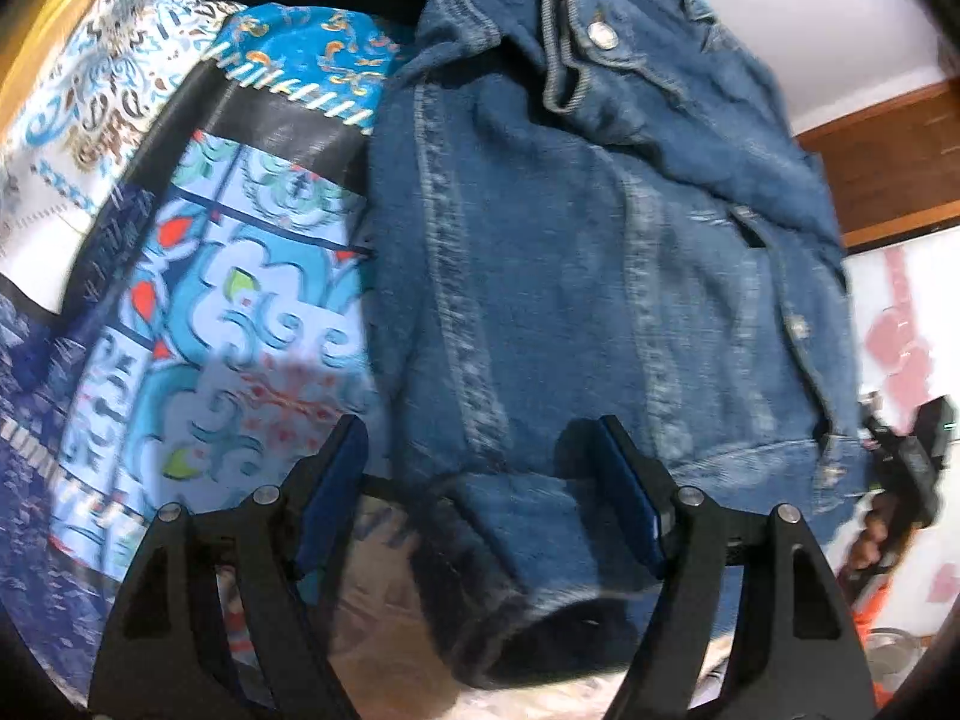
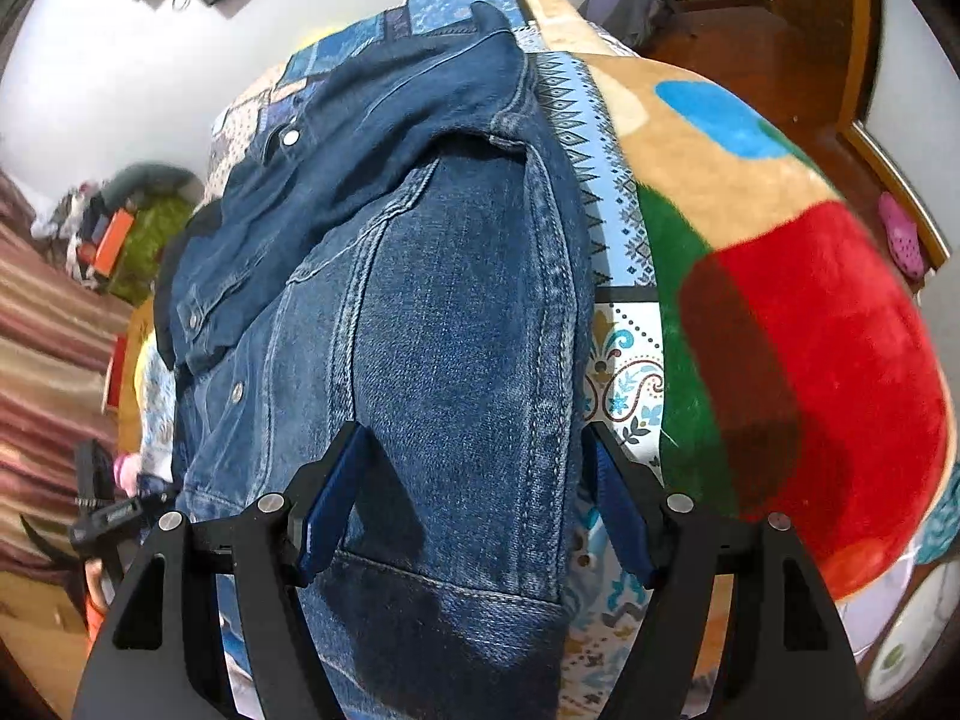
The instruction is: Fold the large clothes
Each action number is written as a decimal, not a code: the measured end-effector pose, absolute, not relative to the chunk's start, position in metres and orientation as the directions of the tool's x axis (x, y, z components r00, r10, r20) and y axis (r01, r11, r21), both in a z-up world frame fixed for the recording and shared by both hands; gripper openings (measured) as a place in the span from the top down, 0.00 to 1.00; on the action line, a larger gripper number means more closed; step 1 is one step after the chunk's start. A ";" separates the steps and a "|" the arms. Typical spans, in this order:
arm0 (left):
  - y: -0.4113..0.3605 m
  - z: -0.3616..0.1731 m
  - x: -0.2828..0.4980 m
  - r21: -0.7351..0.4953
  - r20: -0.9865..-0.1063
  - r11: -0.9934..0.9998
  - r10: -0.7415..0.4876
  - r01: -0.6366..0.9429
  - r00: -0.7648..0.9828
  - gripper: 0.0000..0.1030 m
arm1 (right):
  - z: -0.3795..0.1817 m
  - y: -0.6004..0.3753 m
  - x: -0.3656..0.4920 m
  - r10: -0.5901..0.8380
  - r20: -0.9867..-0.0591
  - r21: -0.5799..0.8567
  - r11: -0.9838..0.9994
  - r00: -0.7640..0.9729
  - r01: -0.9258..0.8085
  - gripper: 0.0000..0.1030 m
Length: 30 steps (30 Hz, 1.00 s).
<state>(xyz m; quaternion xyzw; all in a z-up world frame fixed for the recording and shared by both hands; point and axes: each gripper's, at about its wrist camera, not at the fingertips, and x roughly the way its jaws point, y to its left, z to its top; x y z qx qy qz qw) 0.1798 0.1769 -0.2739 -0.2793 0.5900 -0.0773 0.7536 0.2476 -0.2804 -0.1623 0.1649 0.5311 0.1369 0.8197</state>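
Observation:
A blue denim jacket [image 1: 570,276] lies on a patterned bedspread [image 1: 228,312], partly folded, with a sleeve laid across its upper part. My left gripper [image 1: 486,450] is open, its blue-padded fingers spread just above the jacket's near edge and a cuff. My right gripper [image 2: 474,450] is open too, its fingers straddling the jacket's [image 2: 432,312] hem end without closing on it. The right gripper also shows at the right edge of the left wrist view [image 1: 906,462], beside the jacket. The left gripper shows at the left edge of the right wrist view [image 2: 102,516].
A plush blanket [image 2: 810,324] in red, green, tan and blue lies on the bed right of the jacket. A backpack [image 2: 630,0] sits on the wooden floor beyond. Clutter and a striped cloth [image 2: 54,324] are at the left. A wooden frame [image 1: 888,168] lies beyond the bed.

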 end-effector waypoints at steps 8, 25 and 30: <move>0.160 -0.260 0.176 -0.517 -0.837 0.837 -0.450 -0.181 0.310 0.35 | -0.148 -0.270 0.251 0.427 -0.810 0.433 0.898 0.401 -0.083 0.77; 0.174 -0.154 0.225 -0.609 -0.672 0.792 -0.481 -0.049 0.563 0.85 | -0.085 -0.245 0.301 0.567 -0.670 0.538 0.816 0.480 -0.212 0.91; 0.183 -0.103 0.261 -0.581 -0.606 0.814 -0.442 0.012 0.662 0.86 | -0.055 -0.240 0.340 0.531 -0.625 0.484 0.839 0.572 -0.250 0.91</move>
